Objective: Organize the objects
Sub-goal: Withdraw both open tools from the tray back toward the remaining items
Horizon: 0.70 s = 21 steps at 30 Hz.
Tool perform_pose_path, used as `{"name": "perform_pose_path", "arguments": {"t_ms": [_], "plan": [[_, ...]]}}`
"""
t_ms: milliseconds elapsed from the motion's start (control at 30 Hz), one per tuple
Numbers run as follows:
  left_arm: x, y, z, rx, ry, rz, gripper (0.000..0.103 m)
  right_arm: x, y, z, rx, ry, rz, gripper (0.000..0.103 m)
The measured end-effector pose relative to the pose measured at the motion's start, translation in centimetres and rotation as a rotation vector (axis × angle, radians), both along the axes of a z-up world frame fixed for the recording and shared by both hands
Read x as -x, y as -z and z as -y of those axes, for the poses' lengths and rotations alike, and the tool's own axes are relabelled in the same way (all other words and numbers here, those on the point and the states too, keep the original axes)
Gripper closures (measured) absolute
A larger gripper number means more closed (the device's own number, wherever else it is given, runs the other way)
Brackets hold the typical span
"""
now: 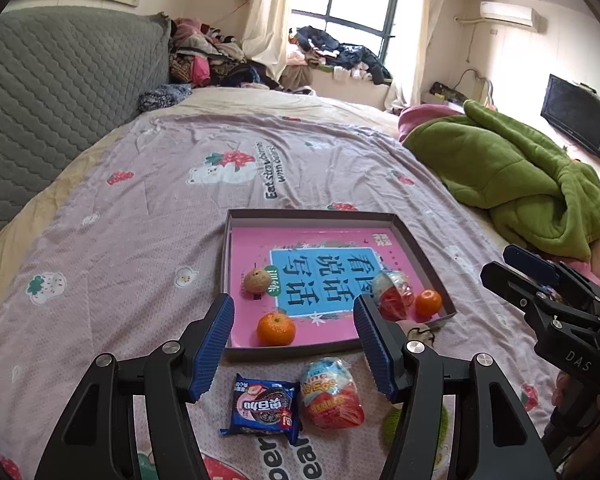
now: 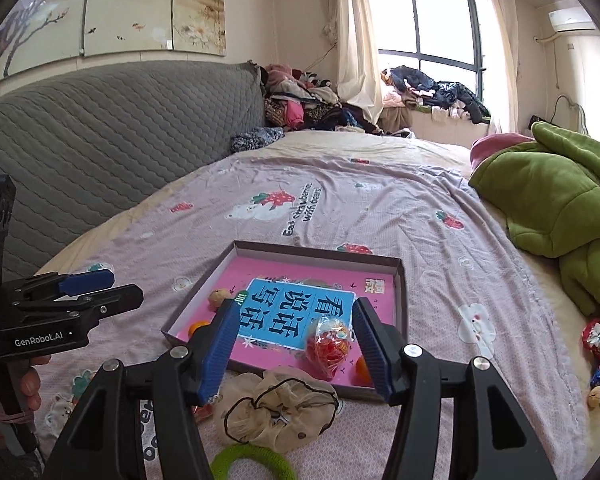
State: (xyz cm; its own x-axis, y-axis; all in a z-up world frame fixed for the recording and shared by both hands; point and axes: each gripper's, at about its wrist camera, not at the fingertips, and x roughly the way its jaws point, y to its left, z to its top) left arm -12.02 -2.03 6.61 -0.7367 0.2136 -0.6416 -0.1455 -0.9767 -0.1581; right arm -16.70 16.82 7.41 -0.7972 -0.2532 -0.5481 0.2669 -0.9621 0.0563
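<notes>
Sorting into the shallow box (image 1: pixel 420 258) on the bed (image 1: pixel 148 184), we should take the cookie packet (image 1: pixel 265 408) or wrapped egg toy (image 1: pixel 332 394) lying just outside it, squarely. Both left tongs (image 1: pixel 296 350) and right tongs (image 2: pixel 294 350) hang open, empty, angled downward.

Pink strawberry-print bedspread (image 1: pixel 172 208) carries a shallow box (image 1: pixel 416 256), a blue cookie packet (image 1: pixel 265 408), a wrapped egg toy (image 1: pixel 332 398), a cream scrunchie (image 2: pixel 280 408), a green ring (image 2: pixel 252 462) and a green blanket (image 1: pixel 512 184).
</notes>
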Motion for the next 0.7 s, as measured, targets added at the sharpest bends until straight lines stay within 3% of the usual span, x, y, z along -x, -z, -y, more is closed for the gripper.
{"name": "perform_pose_path", "arguments": {"t_ms": [700], "plan": [[-2.7, 0.4, 0.6, 0.007, -0.015, 0.005, 0.039, -4.2, -2.5, -0.6, 0.049, -0.024, -0.071, 0.045]]}}
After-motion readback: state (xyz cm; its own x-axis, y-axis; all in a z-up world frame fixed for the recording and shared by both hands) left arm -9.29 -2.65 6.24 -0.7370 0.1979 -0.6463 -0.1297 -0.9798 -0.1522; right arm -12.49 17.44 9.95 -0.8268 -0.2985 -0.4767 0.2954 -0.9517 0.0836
